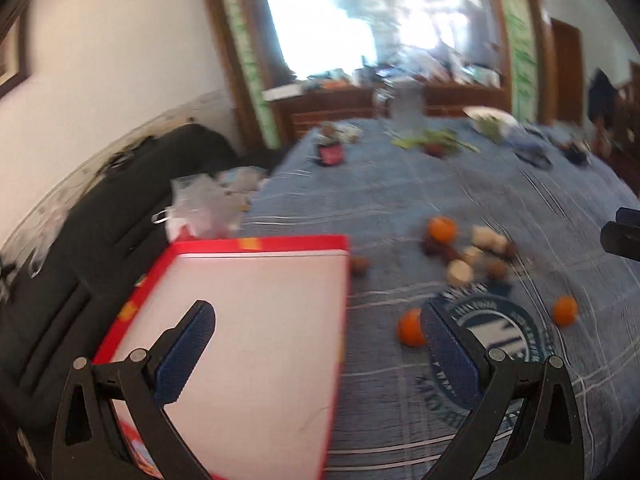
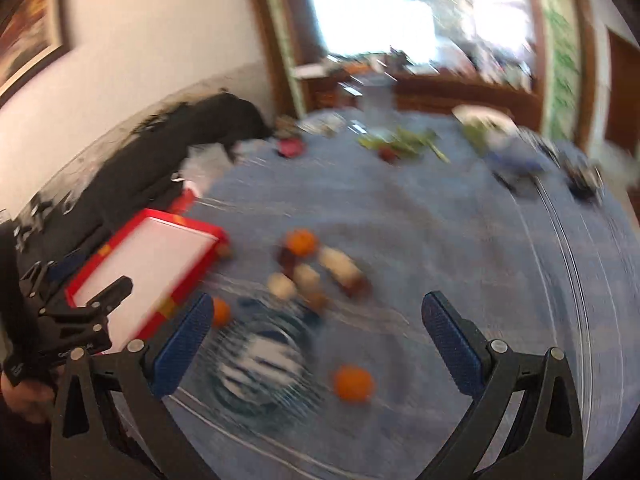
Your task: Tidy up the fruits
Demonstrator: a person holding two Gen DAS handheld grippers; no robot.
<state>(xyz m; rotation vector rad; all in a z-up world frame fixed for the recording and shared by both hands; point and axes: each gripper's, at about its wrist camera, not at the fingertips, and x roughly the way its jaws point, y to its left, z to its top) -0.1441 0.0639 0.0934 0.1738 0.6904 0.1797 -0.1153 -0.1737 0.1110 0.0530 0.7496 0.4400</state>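
Both claws hang open and empty above a bench covered in a blue checked cloth (image 1: pixel 400 200). The left claw (image 1: pixel 318 344) spreads its blue-padded fingers over the right rim of a shallow red-rimmed cardboard tray with a plain white floor (image 1: pixel 256 320), which sits at the bench's near left corner. The right claw (image 2: pixel 318 344) hovers wide open near the middle of the near edge.

The step in hand appears to be the approach to a first fruit. It would go best if a claw slowed down, since both views are smeared by motion, then centred its open fingers on one fruit alone and closed gently.

The fruits are small, round, bright orange citrus. One orange (image 1: pixel 410 328) lies just beside the tray's right rim. A second orange (image 2: pixel 354 383) lies on the cloth between the right claw's fingers in its view. A third orange (image 1: pixel 442 229) touches a loose cluster of pale and dark brown pieces (image 1: pixel 476 256) near the bench's middle; these are too blurred to identify.
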